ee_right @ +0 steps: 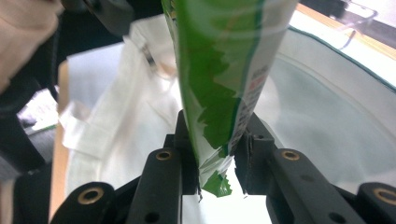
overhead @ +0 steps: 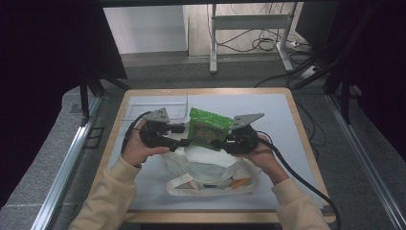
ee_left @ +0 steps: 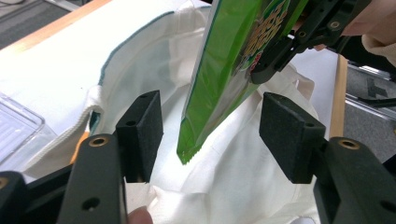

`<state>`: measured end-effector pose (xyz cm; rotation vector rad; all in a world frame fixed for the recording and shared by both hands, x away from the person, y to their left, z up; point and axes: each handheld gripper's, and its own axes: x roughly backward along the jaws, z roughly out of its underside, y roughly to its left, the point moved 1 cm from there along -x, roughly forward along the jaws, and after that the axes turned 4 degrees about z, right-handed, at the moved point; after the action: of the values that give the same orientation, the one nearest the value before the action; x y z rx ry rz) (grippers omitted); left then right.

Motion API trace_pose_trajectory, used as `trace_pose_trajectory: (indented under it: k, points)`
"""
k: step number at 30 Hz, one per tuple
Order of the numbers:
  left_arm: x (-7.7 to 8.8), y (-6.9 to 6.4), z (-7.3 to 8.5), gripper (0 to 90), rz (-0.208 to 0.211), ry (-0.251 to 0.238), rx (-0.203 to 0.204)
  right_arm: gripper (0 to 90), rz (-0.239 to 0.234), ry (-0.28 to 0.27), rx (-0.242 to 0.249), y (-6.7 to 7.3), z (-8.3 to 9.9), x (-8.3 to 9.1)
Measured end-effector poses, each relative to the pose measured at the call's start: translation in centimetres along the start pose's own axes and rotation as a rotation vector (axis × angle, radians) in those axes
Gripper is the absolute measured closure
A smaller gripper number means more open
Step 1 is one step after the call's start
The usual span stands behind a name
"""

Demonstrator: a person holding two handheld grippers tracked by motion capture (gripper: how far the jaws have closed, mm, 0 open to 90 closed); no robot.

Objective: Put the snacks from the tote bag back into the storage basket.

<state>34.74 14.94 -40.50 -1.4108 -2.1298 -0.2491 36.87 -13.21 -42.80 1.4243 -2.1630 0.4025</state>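
Note:
A green snack bag point(overhead: 207, 128) hangs upright over the open mouth of a white cloth tote bag point(overhead: 210, 175) that lies on the table. My right gripper point(overhead: 221, 143) is shut on one side edge of the snack bag point(ee_right: 219, 70), with both pads pressed on the foil just above its crimped corner point(ee_right: 215, 158). My left gripper point(overhead: 184, 142) stands open at the bag's other side. In the left gripper view the snack bag's lower corner point(ee_left: 229, 70) hangs between the two pads point(ee_left: 142, 126) without touching either. The tote's white lining point(ee_left: 224, 182) lies beneath it.
A clear plastic container point(overhead: 165, 111) stands at the back left of the pale mat point(overhead: 282, 120), and its corner point(ee_left: 14, 130) lies close to the tote. Something orange point(overhead: 239, 182) sits inside the tote. The table's wooden rim point(overhead: 306, 143) runs along the right.

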Motion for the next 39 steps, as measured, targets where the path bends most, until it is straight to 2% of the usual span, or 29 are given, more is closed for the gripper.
trace_pose_trajectory:
  k: [4,11,22,29,32,36,39]
  points:
    - [0.4,0.0,-0.2,38.3,-0.011,0.0,-0.01,72.0,0.035,0.043,0.029,-0.1,0.0,0.2]
    - [1.1,0.2,-0.4,37.4,-0.022,-0.001,-0.011,71.9,0.068,0.109,0.06,-0.3,0.0,0.1]
    - [2.3,0.5,-1.2,36.5,-0.034,0.007,-0.027,72.0,0.074,0.184,0.091,-0.2,-0.2,-1.2]
    - [2.4,0.7,-1.7,36.0,-0.03,0.039,-0.043,72.0,0.069,0.222,0.101,-0.4,0.0,-1.7]
    - [2.1,0.8,-2.1,35.2,-0.018,0.068,-0.057,71.9,0.066,0.256,0.121,-0.3,0.1,-2.0]
    - [1.3,0.8,-2.8,35.1,0.027,0.081,-0.051,71.9,0.047,0.292,0.149,-0.1,0.0,-2.4]
    - [0.5,0.9,-3.0,35.4,0.059,0.113,-0.064,71.9,0.03,0.304,0.175,0.0,-0.2,-2.8]
